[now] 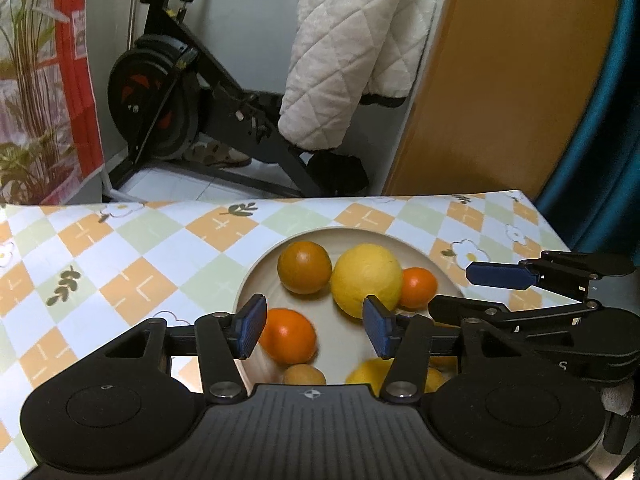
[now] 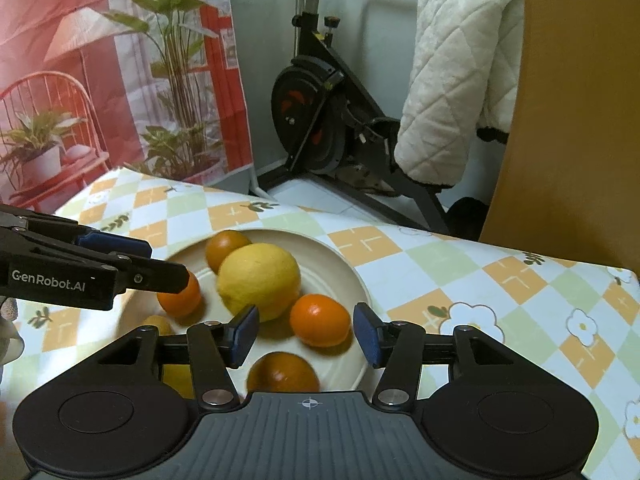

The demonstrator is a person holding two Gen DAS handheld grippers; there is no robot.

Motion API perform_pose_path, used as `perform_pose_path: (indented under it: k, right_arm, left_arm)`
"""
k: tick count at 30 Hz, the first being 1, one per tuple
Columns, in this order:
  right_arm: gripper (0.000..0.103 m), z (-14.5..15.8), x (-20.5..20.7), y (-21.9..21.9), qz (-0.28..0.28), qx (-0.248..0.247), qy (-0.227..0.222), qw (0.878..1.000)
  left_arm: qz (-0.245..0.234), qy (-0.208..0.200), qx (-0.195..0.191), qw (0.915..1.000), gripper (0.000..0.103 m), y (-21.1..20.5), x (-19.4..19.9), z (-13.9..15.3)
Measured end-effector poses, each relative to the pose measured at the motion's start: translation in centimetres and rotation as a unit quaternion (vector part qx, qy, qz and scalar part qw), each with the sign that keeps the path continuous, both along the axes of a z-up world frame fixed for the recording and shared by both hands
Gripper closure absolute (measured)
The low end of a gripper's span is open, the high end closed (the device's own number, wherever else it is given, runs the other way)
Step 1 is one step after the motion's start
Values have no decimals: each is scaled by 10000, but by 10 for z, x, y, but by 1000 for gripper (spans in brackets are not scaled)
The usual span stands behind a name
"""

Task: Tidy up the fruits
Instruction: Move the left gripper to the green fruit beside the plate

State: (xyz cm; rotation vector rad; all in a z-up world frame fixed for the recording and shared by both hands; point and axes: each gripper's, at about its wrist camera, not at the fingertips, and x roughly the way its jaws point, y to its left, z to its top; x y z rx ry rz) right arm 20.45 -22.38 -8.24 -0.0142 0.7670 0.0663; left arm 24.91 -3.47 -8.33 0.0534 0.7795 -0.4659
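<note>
A cream plate [image 1: 416, 246] [image 2: 340, 268] on the checked tablecloth holds several fruits. A big yellow lemon [image 1: 366, 280] [image 2: 260, 280] lies in the middle, a dull orange [image 1: 305, 267] [image 2: 228, 249] behind it. My left gripper [image 1: 316, 330] is open and empty over the plate's near side, an orange [image 1: 289, 340] by its left finger. My right gripper [image 2: 306, 332] is open and empty, with a small orange [image 2: 320, 320] between its fingers' line and a darker orange [image 2: 284, 374] below. Each gripper shows in the other's view: the right gripper [image 1: 500, 280] and the left gripper [image 2: 132, 260].
The table [image 1: 120, 264] ends a little beyond the plate. Behind it stand an exercise bike [image 1: 168, 92] with a white quilted cover [image 1: 352, 52], a wooden panel [image 1: 512, 80] and a red plant backdrop [image 2: 100, 72]. More fruit [image 1: 304, 374] lies at the plate's near rim.
</note>
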Motion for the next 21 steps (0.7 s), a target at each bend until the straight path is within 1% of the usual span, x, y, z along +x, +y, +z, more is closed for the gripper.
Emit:
perform_pose_path:
  k: [7,12,14,21]
  right_arm:
    - [51,14,-34,8,-167,277,64,9995]
    - [50,18,-60,23,-178,351,87,9992]
    - [47,18,-71,30,-182,369,84,9991]
    - [47,6,-99,45,-311,647,255,9971]
  left_arm:
    - [13,-136,18,9999,47,15,-35,17]
    - [81,-190,-146,9997,48,33,-66,21]
    - [92,-207,-181,9996,48,38,-78,21]
    - [88,-230,-202,9995,48,50,-109,16]
